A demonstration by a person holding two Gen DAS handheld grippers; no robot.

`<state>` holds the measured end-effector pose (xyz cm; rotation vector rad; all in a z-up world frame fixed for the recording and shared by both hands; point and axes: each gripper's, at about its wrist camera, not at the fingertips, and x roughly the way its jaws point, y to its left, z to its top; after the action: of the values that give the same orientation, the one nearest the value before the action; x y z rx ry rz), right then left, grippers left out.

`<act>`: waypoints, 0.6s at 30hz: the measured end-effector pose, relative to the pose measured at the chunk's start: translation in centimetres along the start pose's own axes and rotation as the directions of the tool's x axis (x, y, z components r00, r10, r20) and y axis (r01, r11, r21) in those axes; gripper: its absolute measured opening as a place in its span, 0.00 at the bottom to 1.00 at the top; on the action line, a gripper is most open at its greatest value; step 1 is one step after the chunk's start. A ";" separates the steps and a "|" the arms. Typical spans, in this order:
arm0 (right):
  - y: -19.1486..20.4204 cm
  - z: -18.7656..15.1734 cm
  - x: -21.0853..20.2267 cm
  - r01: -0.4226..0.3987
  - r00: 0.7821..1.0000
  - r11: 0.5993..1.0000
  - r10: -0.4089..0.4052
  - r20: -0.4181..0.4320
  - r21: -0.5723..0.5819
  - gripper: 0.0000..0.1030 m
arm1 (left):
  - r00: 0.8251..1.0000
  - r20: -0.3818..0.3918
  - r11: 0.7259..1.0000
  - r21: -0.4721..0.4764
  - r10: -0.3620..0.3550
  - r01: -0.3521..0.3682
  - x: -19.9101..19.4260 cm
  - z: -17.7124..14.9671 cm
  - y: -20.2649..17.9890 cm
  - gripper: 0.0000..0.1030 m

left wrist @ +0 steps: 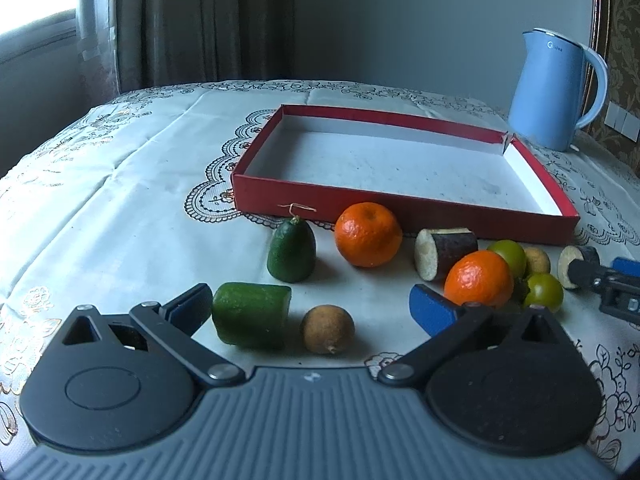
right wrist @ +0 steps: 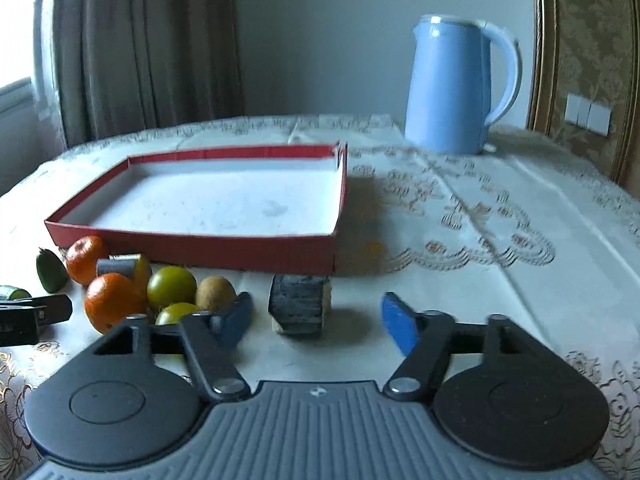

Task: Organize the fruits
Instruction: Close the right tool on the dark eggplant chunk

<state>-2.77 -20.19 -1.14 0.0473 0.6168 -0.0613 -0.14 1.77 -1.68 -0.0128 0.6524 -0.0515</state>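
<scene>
Right tool [right wrist: 316,320]: jaws apart around dark chunk [right wrist: 299,305], lower centre, seemingly not touching.
Left tool [left wrist: 312,304]: wide open, holding nothing.
Tray [right wrist: 192,246]: centre left, empty.

Fruits [left wrist: 368,234] lie scattered before the empty red box [left wrist: 404,210].

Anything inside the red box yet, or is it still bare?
Nothing is inside the red box: both views show only its bare, slightly smudged white floor. All the fruit lies on the tablecloth in front of it. The near wall hides a thin strip of floor.
</scene>
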 end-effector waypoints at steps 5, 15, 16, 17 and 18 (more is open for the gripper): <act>0.0 -0.3 1.1 -0.022 0.999 0.999 0.023 -0.036 0.023 0.44 | 1.000 -0.009 1.000 -0.005 -0.005 0.005 0.4 -0.2 0.2 1.00; 0.9 -0.2 1.5 -0.018 0.999 1.000 0.018 -0.028 -0.017 0.29 | 0.999 -0.032 1.000 -0.010 -0.007 0.006 1.3 0.0 0.2 1.00; 0.9 -0.3 1.5 -0.018 0.999 1.000 0.018 -0.028 -0.016 0.28 | 1.000 -0.028 1.000 -0.010 -0.013 0.012 1.2 0.0 0.3 1.00; 0.9 -0.3 1.4 -0.018 0.999 1.000 0.018 -0.027 -0.016 0.28 | 1.000 -0.023 1.000 -0.007 -0.018 0.018 1.1 0.1 0.2 1.00; 0.9 -0.3 1.4 -0.018 1.000 1.000 0.018 -0.025 -0.016 0.28 | 1.000 -0.019 1.000 0.002 -0.016 0.016 1.0 0.2 0.2 1.00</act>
<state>-1.76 -19.33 -2.12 0.0383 0.6418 -0.0386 0.80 1.89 -2.16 -0.0150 0.6708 -0.0680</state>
